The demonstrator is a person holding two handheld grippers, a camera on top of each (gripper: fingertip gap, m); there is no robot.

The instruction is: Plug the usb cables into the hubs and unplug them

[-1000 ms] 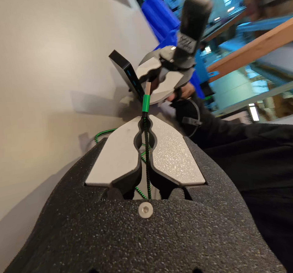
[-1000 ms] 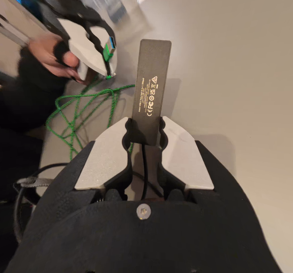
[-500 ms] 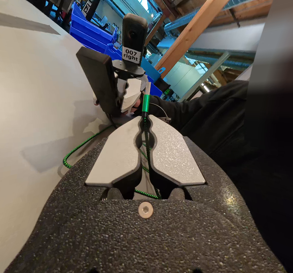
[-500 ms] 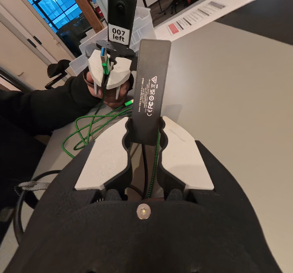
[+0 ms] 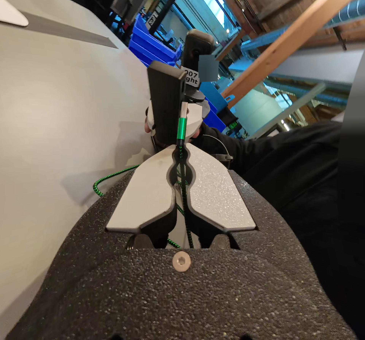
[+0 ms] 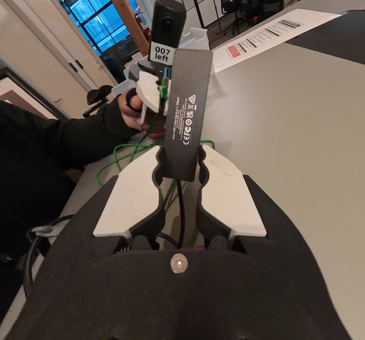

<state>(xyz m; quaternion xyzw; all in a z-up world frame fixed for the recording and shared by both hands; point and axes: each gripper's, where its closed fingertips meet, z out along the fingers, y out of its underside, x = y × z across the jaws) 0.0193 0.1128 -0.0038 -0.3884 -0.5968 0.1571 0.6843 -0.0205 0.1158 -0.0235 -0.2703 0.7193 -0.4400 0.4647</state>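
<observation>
Matt black plastic on the hub [image 6: 187, 113], smooth, with fine pale print. Braided cloth sheath, green and black, on the usb cable [image 6: 126, 156] below the hub; glossy green metal sleeve [image 5: 181, 128] and bare metal plug tip above it. Grainy, matt pale plastic on the left gripper [image 5: 180, 148] fingers [image 5: 215, 194]; rough black speckled shell behind. Smooth matt table [image 6: 286, 133] right of the hub.

grey table [image 6: 286, 113], blue bins [image 5: 150, 44], wooden beam [image 5: 286, 40]
</observation>
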